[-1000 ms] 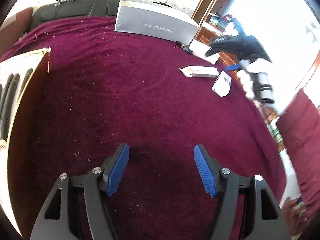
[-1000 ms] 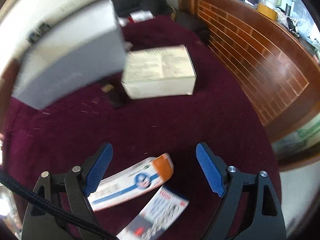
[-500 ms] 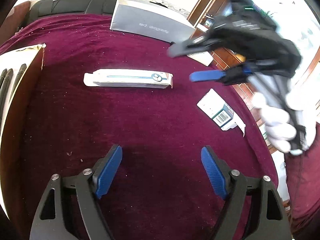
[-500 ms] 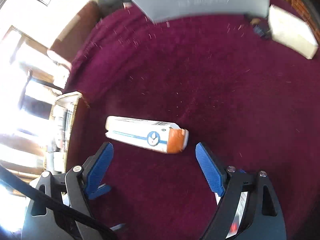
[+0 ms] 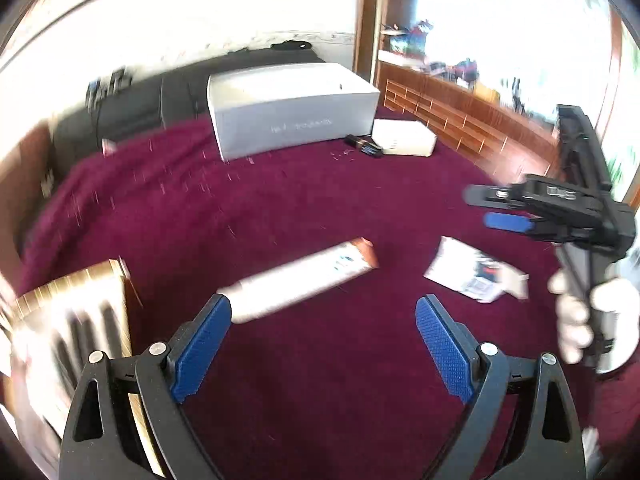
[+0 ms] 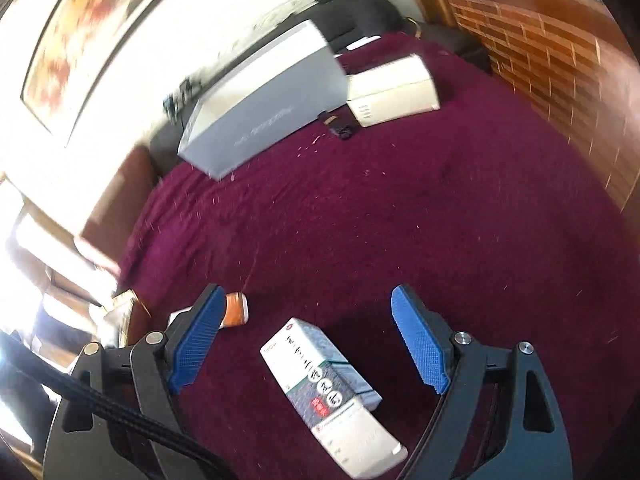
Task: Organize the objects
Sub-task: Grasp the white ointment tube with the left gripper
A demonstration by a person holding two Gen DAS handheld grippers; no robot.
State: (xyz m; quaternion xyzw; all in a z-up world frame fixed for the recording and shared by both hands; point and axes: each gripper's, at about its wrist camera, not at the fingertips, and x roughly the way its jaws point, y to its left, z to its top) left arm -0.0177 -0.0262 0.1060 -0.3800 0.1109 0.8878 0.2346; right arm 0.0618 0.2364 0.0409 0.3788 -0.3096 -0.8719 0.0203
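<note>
Left wrist view: both tools spread and empty, left tool (image 5: pixel 323 342) just opened; long carton (image 5: pixel 298 280) at 12 o'clock and small carton (image 5: pixel 476 276) at 2 o'clock, unsorted.

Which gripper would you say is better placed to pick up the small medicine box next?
Right. The right gripper stands open directly over the medicine box; the left gripper faces the long carton.

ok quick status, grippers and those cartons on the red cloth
Left gripper just opened wide, empty. Right gripper open over small carton. Long carton loose on red cloth. Nothing in the way.
</note>
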